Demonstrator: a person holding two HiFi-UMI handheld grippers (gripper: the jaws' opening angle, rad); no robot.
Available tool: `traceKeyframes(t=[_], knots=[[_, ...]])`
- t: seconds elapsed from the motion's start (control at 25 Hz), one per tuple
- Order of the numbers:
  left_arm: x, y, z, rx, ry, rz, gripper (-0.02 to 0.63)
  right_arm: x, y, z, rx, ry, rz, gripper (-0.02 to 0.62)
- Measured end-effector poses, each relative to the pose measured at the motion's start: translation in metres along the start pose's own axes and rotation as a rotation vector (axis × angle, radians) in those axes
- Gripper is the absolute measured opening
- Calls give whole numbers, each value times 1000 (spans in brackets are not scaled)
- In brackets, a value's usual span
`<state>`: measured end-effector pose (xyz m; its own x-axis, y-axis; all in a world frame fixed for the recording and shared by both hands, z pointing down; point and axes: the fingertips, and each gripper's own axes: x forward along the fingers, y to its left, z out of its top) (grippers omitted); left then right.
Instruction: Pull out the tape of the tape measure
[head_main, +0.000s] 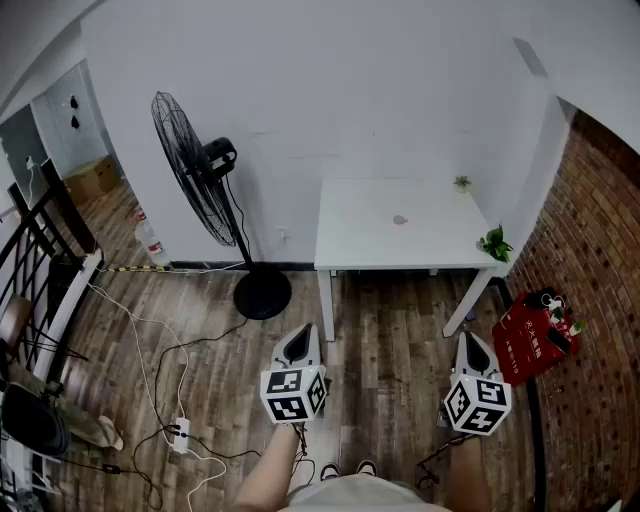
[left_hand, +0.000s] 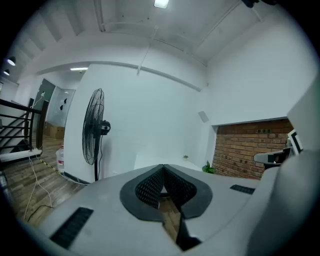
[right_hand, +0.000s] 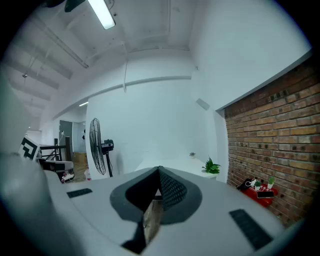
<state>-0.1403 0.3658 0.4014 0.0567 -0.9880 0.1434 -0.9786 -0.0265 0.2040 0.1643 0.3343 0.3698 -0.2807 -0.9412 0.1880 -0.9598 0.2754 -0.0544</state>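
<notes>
No tape measure is clearly visible; a small pinkish object (head_main: 400, 219) lies on the white table (head_main: 350, 245), too small to identify. Both grippers hang over the wooden floor, short of the table's front edge and pointing toward it. My left gripper (head_main: 298, 343) has its jaws closed tip to tip with nothing between them; in the left gripper view the left gripper (left_hand: 163, 168) shows its dark pads meeting. My right gripper (head_main: 470, 345) is also shut and empty, and the right gripper (right_hand: 159, 171) in its own view has its pads together.
A black standing fan (head_main: 195, 175) is left of the table. A red box (head_main: 530, 335) sits by the brick wall on the right. A potted plant (head_main: 495, 243) stands at the table's right corner. Cables and a power strip (head_main: 180, 435) lie on the floor at left.
</notes>
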Motion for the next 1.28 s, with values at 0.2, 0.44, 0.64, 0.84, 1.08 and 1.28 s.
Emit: traceKeyframes(t=[0.2, 0.44, 0.64, 0.84, 1.08, 1.28], knots=[[-5, -1, -5, -13, 8, 7, 11, -6, 2, -3, -3, 5, 11, 0], [-9, -5, -13, -17, 24, 4, 11, -10, 2, -10, 16, 29, 22, 0], [-9, -7, -20, -25, 46, -14, 12, -10, 5, -15, 41, 23, 42, 2], [-7, -16, -21, -10, 66, -53, 15, -9, 4, -15, 28, 30, 32, 3], [-6, -23, -19, -6, 68, -93, 102, -10, 5, -17, 26, 43, 45, 87], [0, -27, -24, -13, 85, -130, 214, -9, 1, -18, 27, 44, 37, 129]])
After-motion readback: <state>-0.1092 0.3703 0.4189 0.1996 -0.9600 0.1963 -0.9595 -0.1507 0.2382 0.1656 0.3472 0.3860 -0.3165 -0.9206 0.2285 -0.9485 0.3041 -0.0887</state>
